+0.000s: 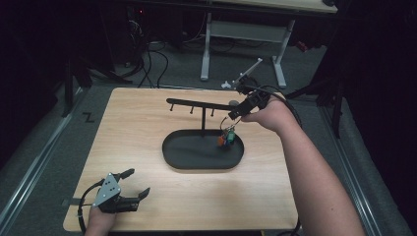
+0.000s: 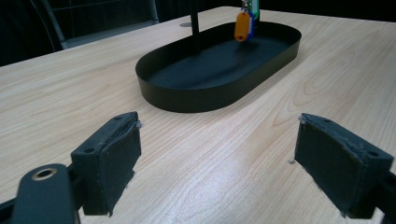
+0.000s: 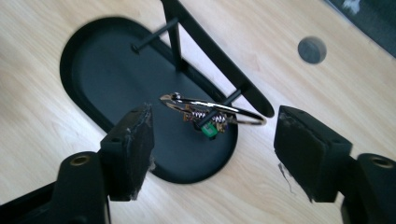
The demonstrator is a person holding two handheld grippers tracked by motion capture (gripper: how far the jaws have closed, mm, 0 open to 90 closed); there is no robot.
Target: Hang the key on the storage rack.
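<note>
Item: key ring [image 3: 215, 110] with coloured tags [image 1: 225, 139], hung on the rightmost peg of a black key stand [image 1: 202, 105], seen right of centre in the high view. The ring is seen resting over the peg in the right gripper view; the orange, blue and green tags are suspended over the right end of the black oval tray [image 1: 173, 158] that forms the stand's base.

Support: a light wooden table [image 1: 142, 191]; a round grommet [image 3: 311, 50] is noted at upper right of the right gripper view.

Right gripper [image 3: 212, 151]: held above the ring, jaws spread wide, nothing pinched; the ring lies between and beyond the pads.

Left gripper [image 1: 134, 183]: rested at the lower left of the high view, well apart from the tray, jaws likewise spread and empty.

Handling, as judged: the ring is thin, stiff metal, light and probably slippery; the tags are expected to swing freely. A pinch across the wire of the ring, away from the peg, is thought best; the tags offer a broader but less steady hold.
</note>
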